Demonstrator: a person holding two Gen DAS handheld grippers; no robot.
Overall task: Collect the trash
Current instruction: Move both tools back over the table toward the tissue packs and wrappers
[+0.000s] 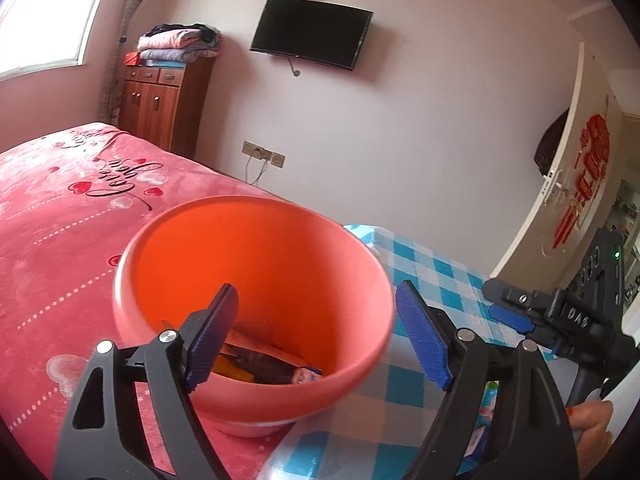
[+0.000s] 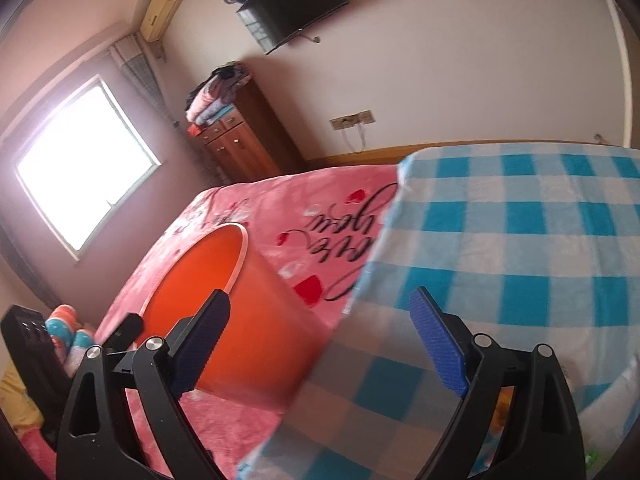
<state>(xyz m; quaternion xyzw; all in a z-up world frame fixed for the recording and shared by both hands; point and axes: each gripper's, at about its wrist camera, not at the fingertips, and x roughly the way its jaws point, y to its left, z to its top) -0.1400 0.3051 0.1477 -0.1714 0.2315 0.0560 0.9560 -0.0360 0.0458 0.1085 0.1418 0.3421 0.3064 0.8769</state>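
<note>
One round orange plastic bucket (image 1: 256, 248), smooth-walled and widening toward its rim, stands on the bed, on a fuzzy pink blanket (image 1: 60, 216) printed with red hearts and black script. At its bottom lie several crumpled wrappers (image 1: 264, 364), dark and orange, too jumbled to count. Just right of the bucket, a soft blue-and-white checked cover (image 2: 520, 240) overlaps the pink blanket.

The left tool (image 1: 320, 336) has its two ribbed blue pads spread wide, one over the bucket's mouth and one outside its right rim, pinching nothing. The right tool (image 2: 324, 340) is likewise spread and empty, its near pad in front of the bucket's wall, the other over the checked cover.

On the far wall hang one flat black television (image 1: 310, 34) and three small rings; one wooden cabinet (image 1: 164, 100) carries folded clothes.
</note>
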